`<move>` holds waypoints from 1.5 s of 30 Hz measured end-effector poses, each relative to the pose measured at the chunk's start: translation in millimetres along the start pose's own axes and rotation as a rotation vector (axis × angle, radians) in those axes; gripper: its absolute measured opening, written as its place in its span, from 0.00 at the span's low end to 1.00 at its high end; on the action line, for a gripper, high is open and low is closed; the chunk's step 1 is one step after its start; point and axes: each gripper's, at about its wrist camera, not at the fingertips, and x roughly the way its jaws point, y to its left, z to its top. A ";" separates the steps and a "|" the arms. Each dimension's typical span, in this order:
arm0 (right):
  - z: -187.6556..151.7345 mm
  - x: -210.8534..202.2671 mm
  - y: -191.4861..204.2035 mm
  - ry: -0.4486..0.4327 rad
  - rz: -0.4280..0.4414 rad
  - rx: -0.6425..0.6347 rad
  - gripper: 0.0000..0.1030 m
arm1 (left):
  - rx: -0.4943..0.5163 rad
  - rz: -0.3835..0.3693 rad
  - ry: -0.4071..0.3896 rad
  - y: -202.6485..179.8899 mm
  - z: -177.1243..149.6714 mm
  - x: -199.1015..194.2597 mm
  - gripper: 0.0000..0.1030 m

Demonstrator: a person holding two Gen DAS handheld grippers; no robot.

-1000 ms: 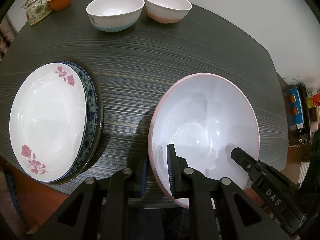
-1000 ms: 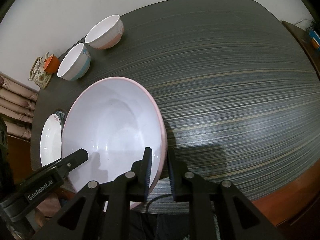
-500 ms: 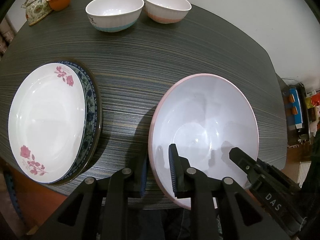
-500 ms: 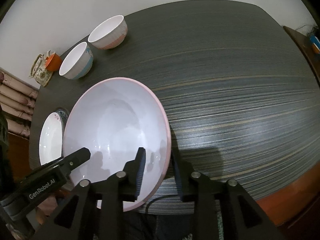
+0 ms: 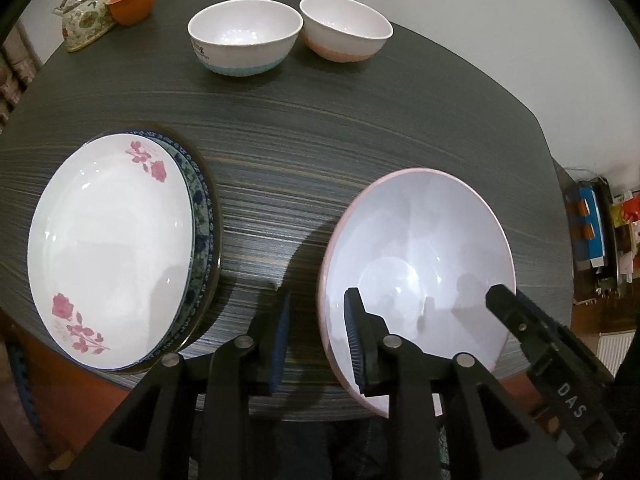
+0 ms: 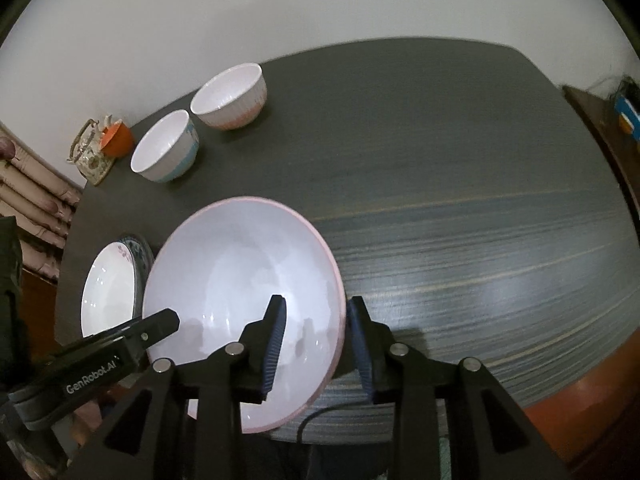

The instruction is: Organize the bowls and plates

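Dark striped surface (image 5: 360, 128) | big pink bowl (image 5: 420, 240) sits near the front edge | left gripper (image 5: 316, 336) and right gripper (image 6: 316, 344) have both just opened wide around its rim | bowl is let go, set down beside the plates (image 5: 112, 256).

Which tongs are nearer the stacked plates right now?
Left. The left tongs straddle the big pink bowl's rim on the side facing the stacked plates. The right tongs straddle its opposite rim.
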 end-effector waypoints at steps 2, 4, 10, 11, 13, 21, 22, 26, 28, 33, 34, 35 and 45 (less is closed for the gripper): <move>1.5 -3.8 2.2 -0.022 -0.005 -0.012 0.32 | 0.003 0.002 -0.007 0.3 1.0 -1.8 0.24; 2.1 -5.5 3.9 -0.036 -0.015 -0.027 0.32 | 0.002 0.002 -0.010 0.0 1.3 -2.7 0.25; 7.3 -11.7 6.7 -0.076 -0.036 -0.042 0.32 | 0.003 -0.003 -0.018 1.0 4.1 -5.5 0.25; 8.7 -12.6 6.7 -0.080 -0.038 -0.043 0.32 | 0.004 -0.004 -0.021 1.4 4.3 -6.2 0.25; 11.3 -14.5 8.0 -0.089 -0.040 -0.051 0.32 | 0.004 -0.004 -0.025 2.5 5.6 -7.9 0.25; 15.0 -15.5 19.6 -0.100 -0.036 -0.092 0.32 | -0.001 -0.005 -0.050 9.2 10.9 -20.3 0.28; 15.9 -15.5 21.7 -0.100 -0.035 -0.098 0.32 | -0.005 -0.004 -0.055 11.2 12.4 -22.0 0.28; 19.4 -14.7 32.1 -0.104 -0.031 -0.126 0.32 | -0.011 0.002 -0.070 17.1 18.8 -25.5 0.30; 21.4 -12.8 38.3 -0.104 -0.031 -0.140 0.32 | -0.014 0.006 -0.078 20.7 21.0 -27.1 0.31; 26.8 -8.8 55.2 -0.101 -0.020 -0.175 0.32 | -0.024 -0.018 -0.101 29.3 27.4 -34.7 0.32; 28.2 -8.2 58.6 -0.103 -0.014 -0.182 0.32 | -0.026 -0.022 -0.105 31.6 28.8 -35.6 0.33; 29.6 -7.4 62.7 -0.104 -0.010 -0.194 0.32 | -0.026 -0.025 -0.112 33.9 31.0 -37.1 0.34; 52.5 12.3 98.8 -0.032 0.116 -0.229 0.32 | -0.078 0.013 -0.153 75.5 55.0 -44.7 0.38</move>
